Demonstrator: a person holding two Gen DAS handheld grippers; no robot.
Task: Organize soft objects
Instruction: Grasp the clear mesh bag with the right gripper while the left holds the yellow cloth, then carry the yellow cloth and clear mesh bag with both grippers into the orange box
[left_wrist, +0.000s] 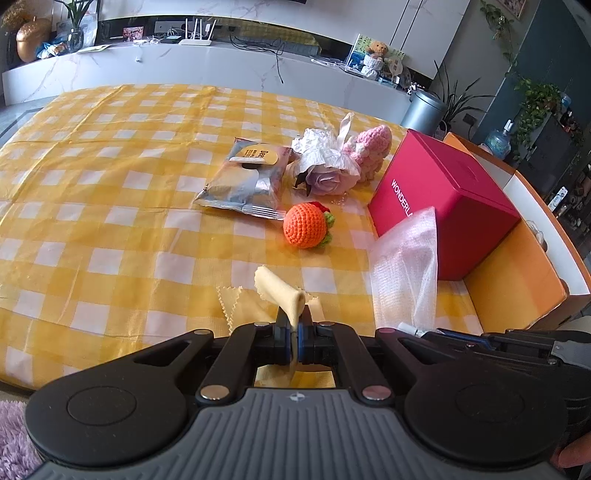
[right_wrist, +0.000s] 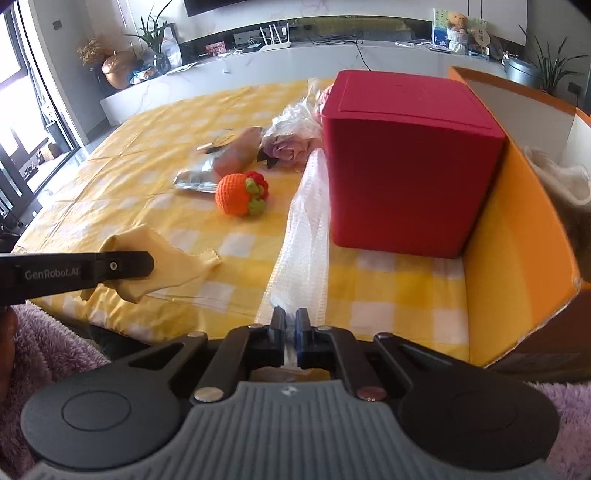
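Risk: bubble wrap sheet (right_wrist: 303, 236) long and limp, trailing end leans on red box (right_wrist: 406, 162); may snag or slip from pinch. Yellow cloth (left_wrist: 282, 291) thin, could slide out too.
Pose: both grippers angled down twd table, side by side just in front of red box.
Left gripper (left_wrist: 294, 332) clamped on cloth. Right gripper (right_wrist: 290, 325) nearly closed, pinching wrap edge.
Crochet orange (left_wrist: 306, 225), snack pouch (left_wrist: 243, 181) lie left of red box.

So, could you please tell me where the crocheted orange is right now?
The crocheted orange lies on the yellow checked tablecloth, just in front of the silver snack packet and to the left of the red box in both wrist views.
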